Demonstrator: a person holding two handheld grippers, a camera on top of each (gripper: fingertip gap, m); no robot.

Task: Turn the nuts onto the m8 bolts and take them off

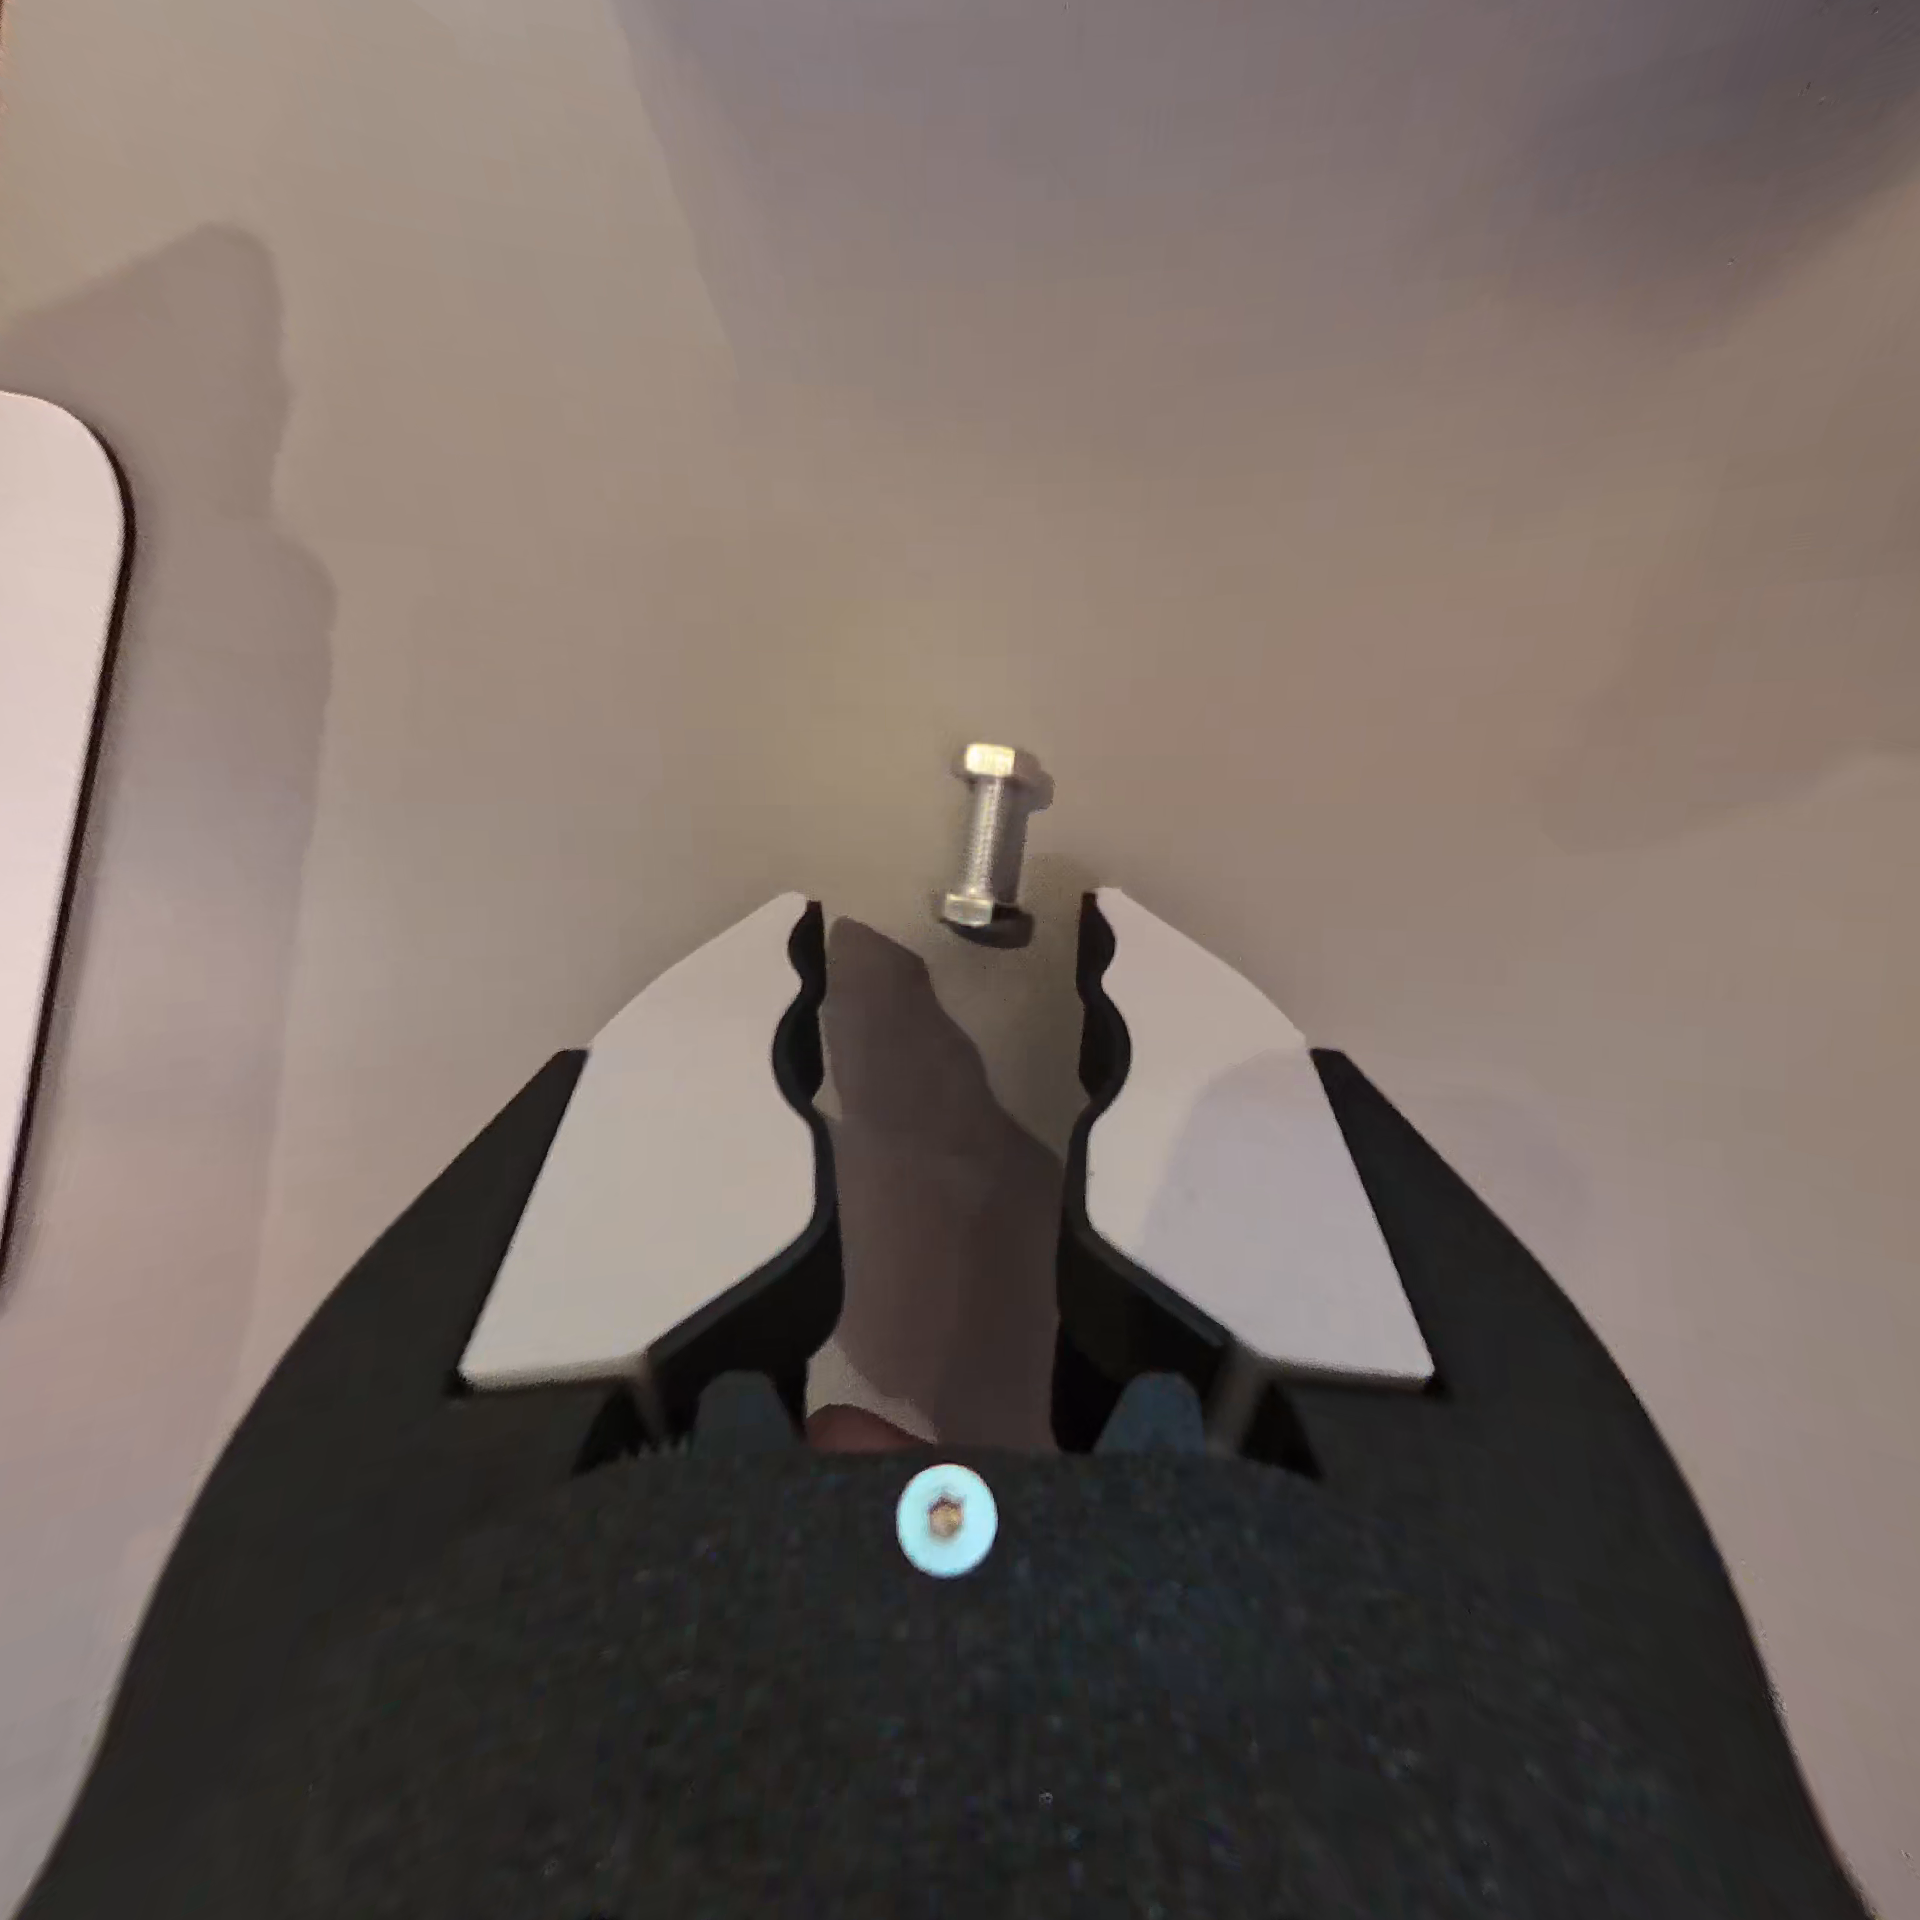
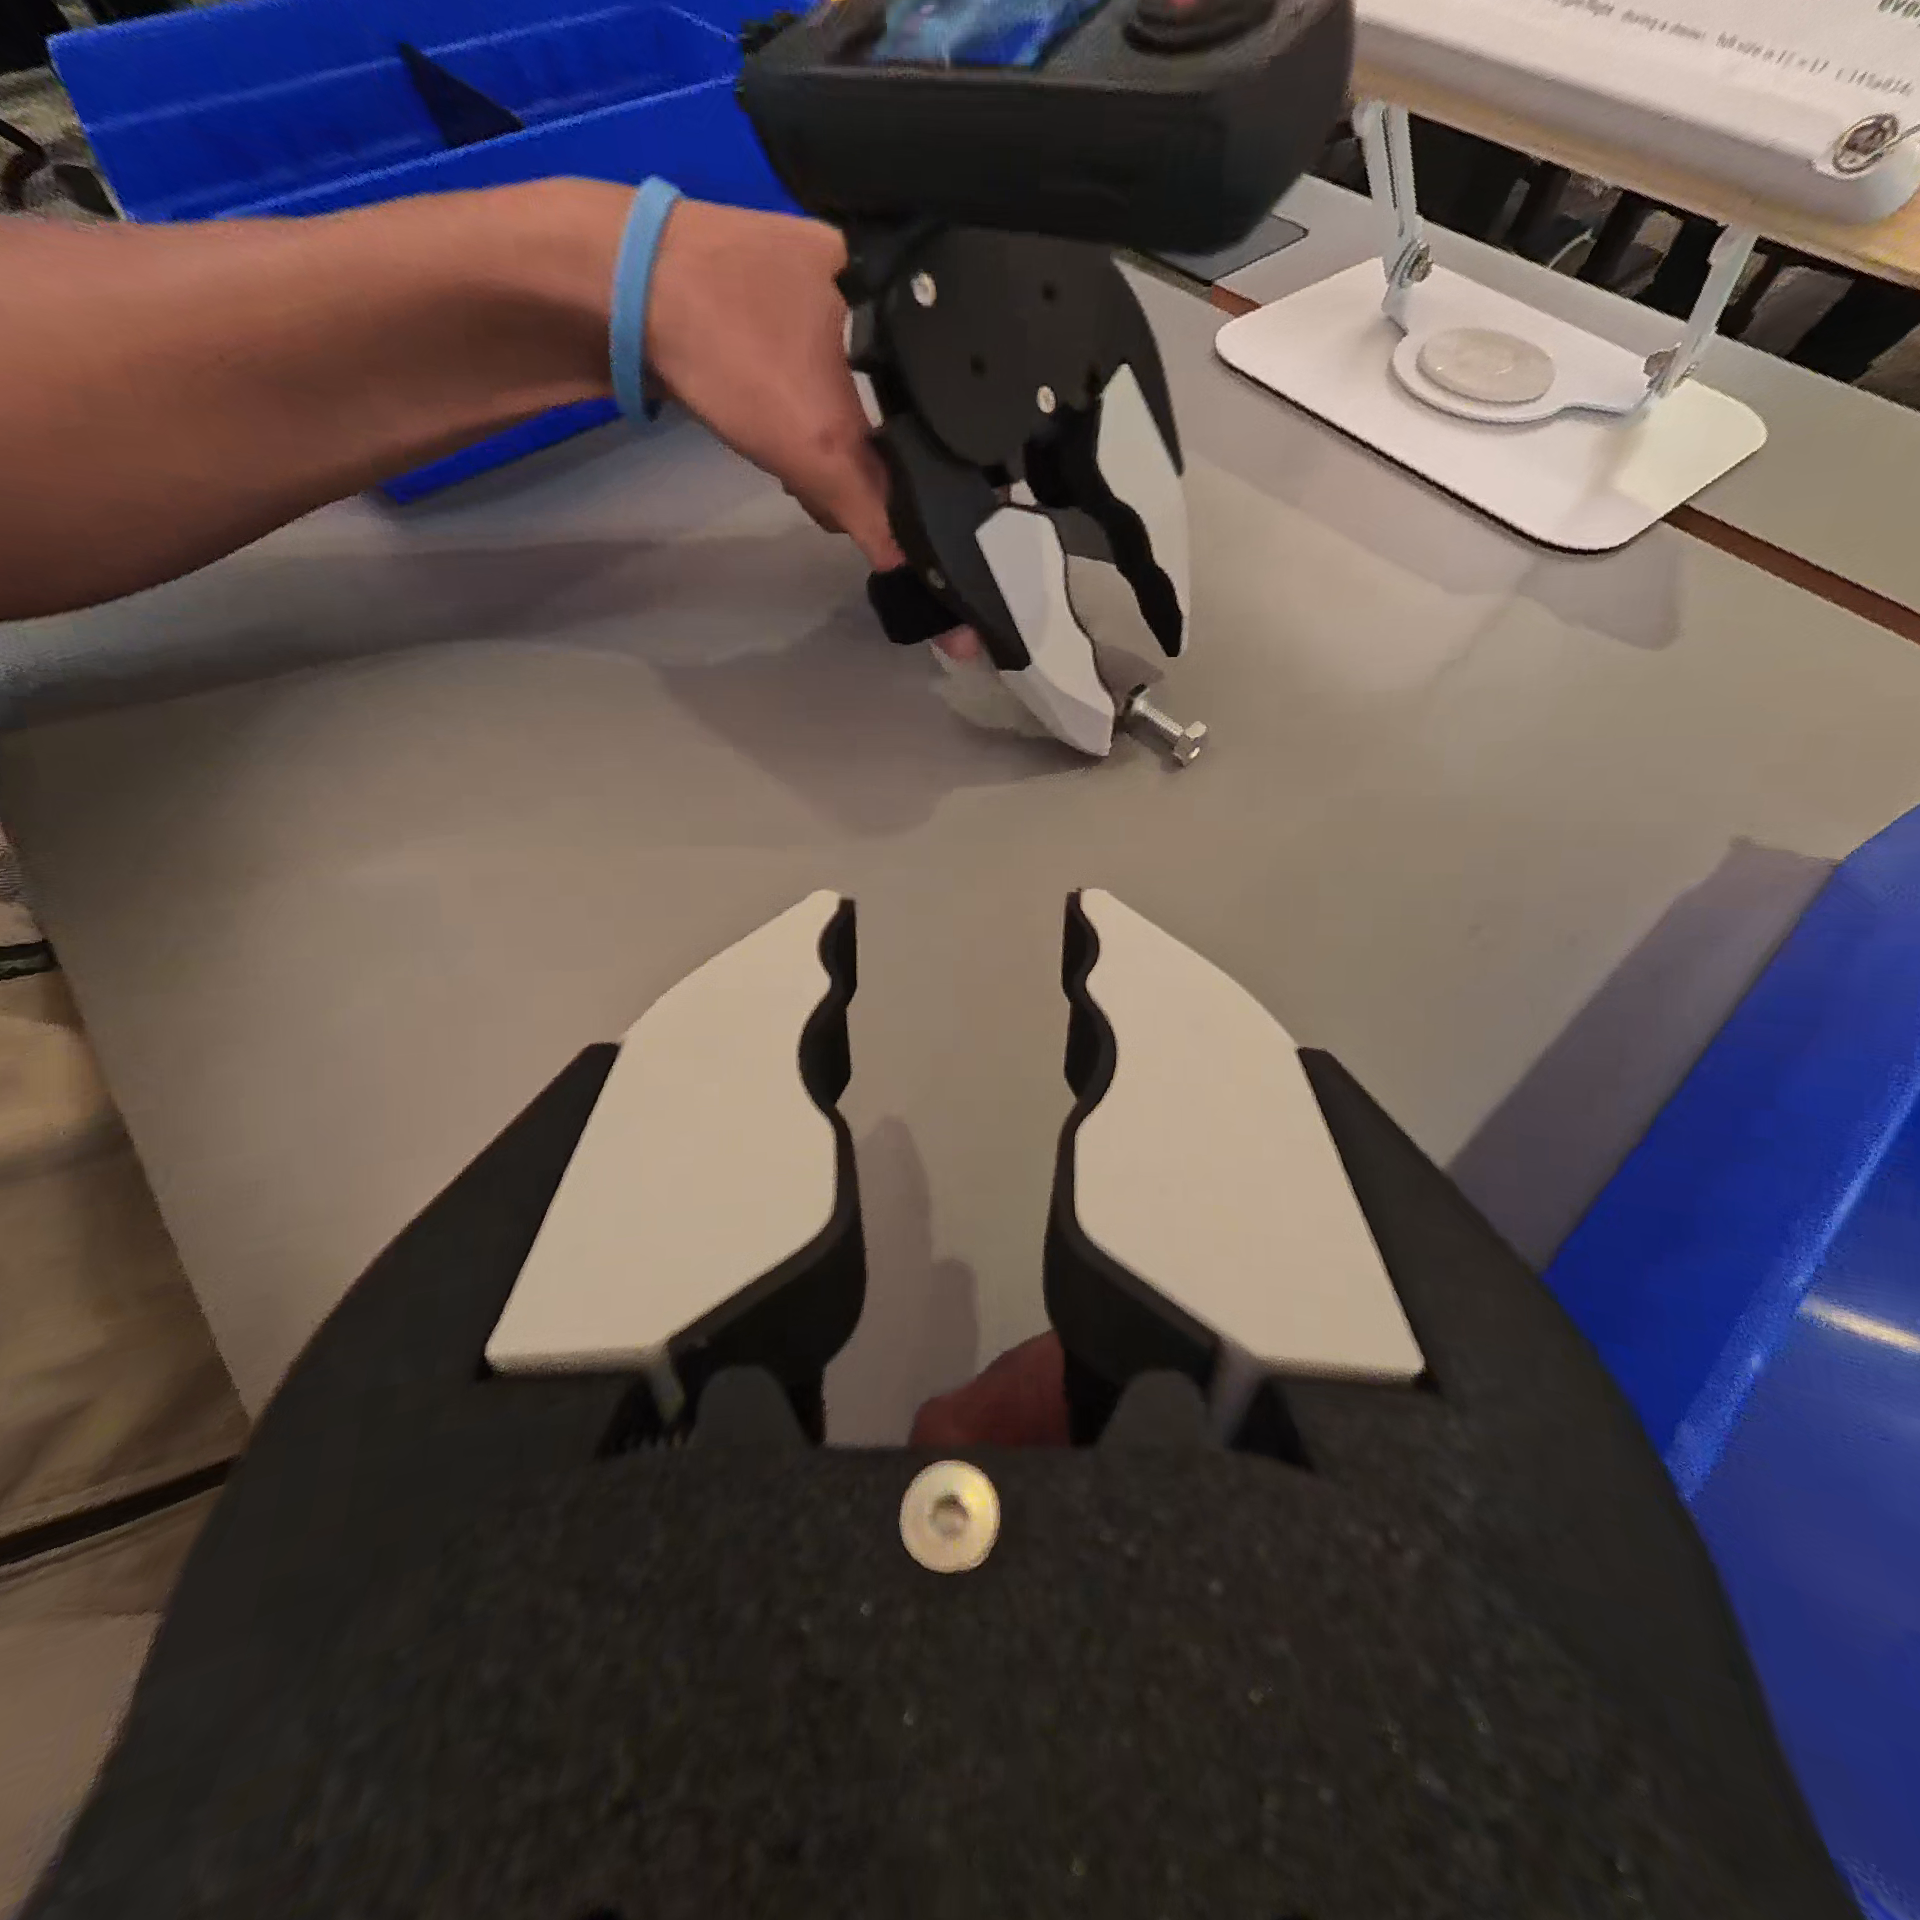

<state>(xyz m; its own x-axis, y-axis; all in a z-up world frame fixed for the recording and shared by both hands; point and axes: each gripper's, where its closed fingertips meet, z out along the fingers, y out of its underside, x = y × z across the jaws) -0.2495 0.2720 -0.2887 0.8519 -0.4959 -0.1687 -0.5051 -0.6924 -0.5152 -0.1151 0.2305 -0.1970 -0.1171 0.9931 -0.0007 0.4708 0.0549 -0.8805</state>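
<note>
Now my left tool (image 1: 945, 904) hangs over the grey bench (image 1: 1351, 520) with its two fingers apart and nothing between them. Just beyond the fingertips, in the middle of the left wrist view, the bolt (image 1: 987, 831) lies flat on the bench. Its hexagonal head is at the far end and a nut (image 1: 971, 912) sits on the near end of the thread, close to the gap between my fingers but not touching them. At the left edge of this view I see the rounded corner of a white plate (image 1: 52, 779) lying on the bench.

In the right wrist view my right tool (image 2: 961, 904) fills the lower half of the frame. Its fingers are also apart and they hold nothing; only the bare bench (image 2: 416, 883) shows between them. In the upper middle of this frame my left hand (image 2: 769, 364), with a light blue band (image 2: 639, 296) on the wrist, holds the left tool (image 2: 1138, 686) pointing down. The tip of its nearer white finger (image 2: 1049, 655) is just beside the bolt (image 2: 1164, 722), and this finger hides the nut end of the bolt.

A blue bin (image 2: 312, 114) stands at the upper left of this frame, behind my arm. Another blue bin (image 2: 1766, 1195) is at the right edge. At the upper right a white stand (image 2: 1507, 416) with a flat base rests on the bench.
</note>
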